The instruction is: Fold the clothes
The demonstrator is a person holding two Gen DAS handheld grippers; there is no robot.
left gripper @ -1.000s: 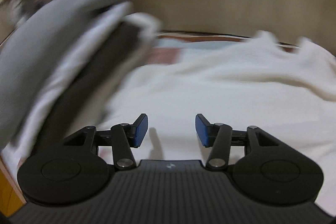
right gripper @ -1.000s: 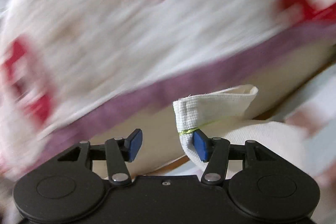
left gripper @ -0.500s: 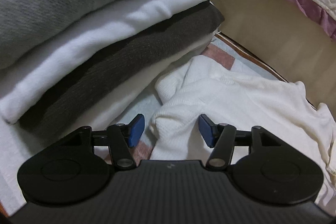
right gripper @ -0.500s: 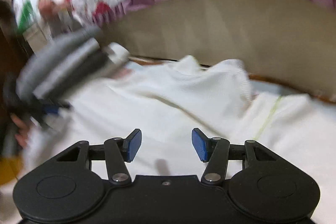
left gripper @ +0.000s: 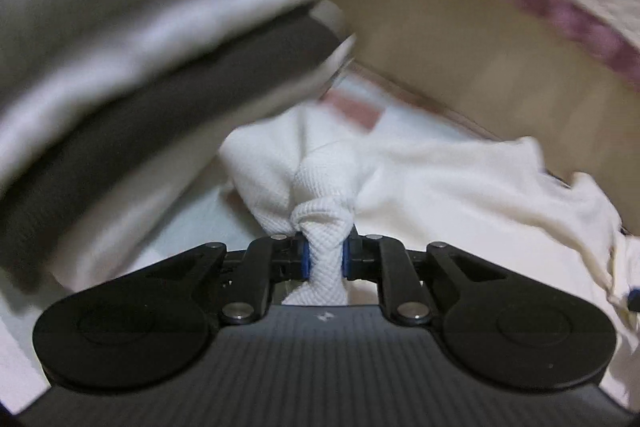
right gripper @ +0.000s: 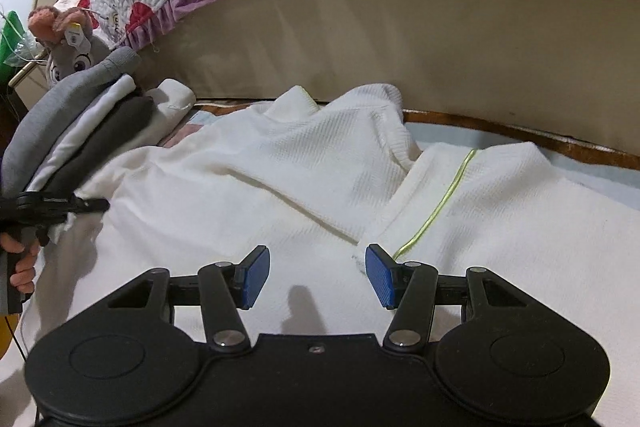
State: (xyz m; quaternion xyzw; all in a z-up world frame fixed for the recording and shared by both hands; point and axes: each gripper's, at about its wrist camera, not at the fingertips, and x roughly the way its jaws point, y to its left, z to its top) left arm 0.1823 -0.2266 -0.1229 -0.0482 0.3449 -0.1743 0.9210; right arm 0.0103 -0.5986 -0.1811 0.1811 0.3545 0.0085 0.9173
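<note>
Bed [right gripper: 400,39] behind white top [right gripper: 248,179]; left gripper [left gripper: 323,259] just clamped bunched top, right gripper [right gripper: 316,275] open above it, no readable labels.

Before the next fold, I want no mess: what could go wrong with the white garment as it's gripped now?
1. The left gripper, whose jaws have just closed, pinches only a small bunch of the white garment; a pull might slip it free or drag it skewed.
2. The right gripper is open, holding nothing, so that side could trail.
3. The folded stack sits close beside; a swing may topple it.
</note>
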